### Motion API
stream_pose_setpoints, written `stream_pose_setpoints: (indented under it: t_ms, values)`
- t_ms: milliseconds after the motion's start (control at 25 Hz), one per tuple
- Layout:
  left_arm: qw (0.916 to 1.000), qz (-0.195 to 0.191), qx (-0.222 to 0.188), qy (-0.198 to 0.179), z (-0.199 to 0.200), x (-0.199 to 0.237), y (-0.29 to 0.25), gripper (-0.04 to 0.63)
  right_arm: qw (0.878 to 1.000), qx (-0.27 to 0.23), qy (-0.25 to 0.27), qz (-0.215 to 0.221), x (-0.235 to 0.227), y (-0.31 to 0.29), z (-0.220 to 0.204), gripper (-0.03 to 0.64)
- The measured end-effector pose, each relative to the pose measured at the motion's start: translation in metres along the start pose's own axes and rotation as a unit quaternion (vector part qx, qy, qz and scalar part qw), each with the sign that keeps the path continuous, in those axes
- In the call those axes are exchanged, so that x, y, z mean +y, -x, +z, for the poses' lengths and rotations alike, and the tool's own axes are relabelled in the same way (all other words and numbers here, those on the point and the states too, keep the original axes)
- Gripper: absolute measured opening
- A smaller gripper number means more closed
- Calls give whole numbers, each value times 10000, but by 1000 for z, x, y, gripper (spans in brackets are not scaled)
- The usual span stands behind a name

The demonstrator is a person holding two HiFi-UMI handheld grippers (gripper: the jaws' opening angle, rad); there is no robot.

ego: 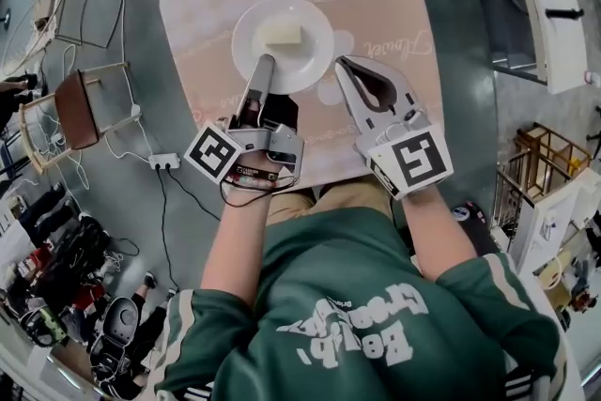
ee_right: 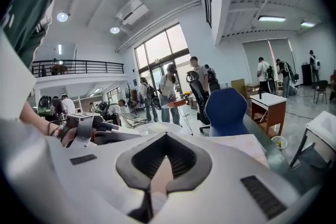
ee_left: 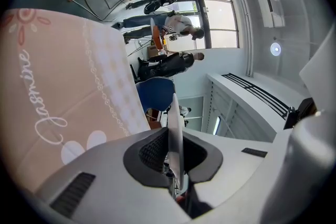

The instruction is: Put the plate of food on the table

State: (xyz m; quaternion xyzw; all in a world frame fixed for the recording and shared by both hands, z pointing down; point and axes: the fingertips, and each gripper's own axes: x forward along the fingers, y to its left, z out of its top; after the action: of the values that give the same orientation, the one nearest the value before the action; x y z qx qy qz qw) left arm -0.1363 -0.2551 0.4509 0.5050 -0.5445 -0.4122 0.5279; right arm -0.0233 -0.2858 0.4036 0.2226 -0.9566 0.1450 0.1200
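A table point(ego: 394, 5) with rounded corners, covered in a pale pink patterned cloth, fills the upper middle of the head view on a grey floor. The person at its near edge wears a green jacket point(ego: 376, 296) with white stripes and lettering. A wooden chair point(ego: 80, 108) stands on the floor well to the left of the table, and a white power strip point(ego: 163, 161) lies near the table's left corner.

The round white plate point(ego: 310, 61) sits over the left-middle of the cloth. No view shows for certain whether it rests on the cloth or hangs just above it. The left gripper point(ego: 264, 63) reaches in from the near side, and its jaws are clamped on the plate's near rim. In the left gripper view the rim shows edge-on as a thin white strip pinched between the dark pads.

The right gripper point(ego: 343, 66) lies just beside the plate on its right, over the cloth. Its jaws are closed tip to tip on nothing, with only pink cloth visible through the hollow between them.

A pale yellow block of food point(ego: 282, 34) rests on the middle of the plate.
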Motion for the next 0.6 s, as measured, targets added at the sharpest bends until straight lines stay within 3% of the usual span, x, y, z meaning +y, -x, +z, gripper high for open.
stream_pose_setpoints:
  t_ms: [600]
  values:
    - [9994, -128, 288, 111, 18, 45, -31, 29, 9989, 192, -311, -289, -24, -44, -33, 14]
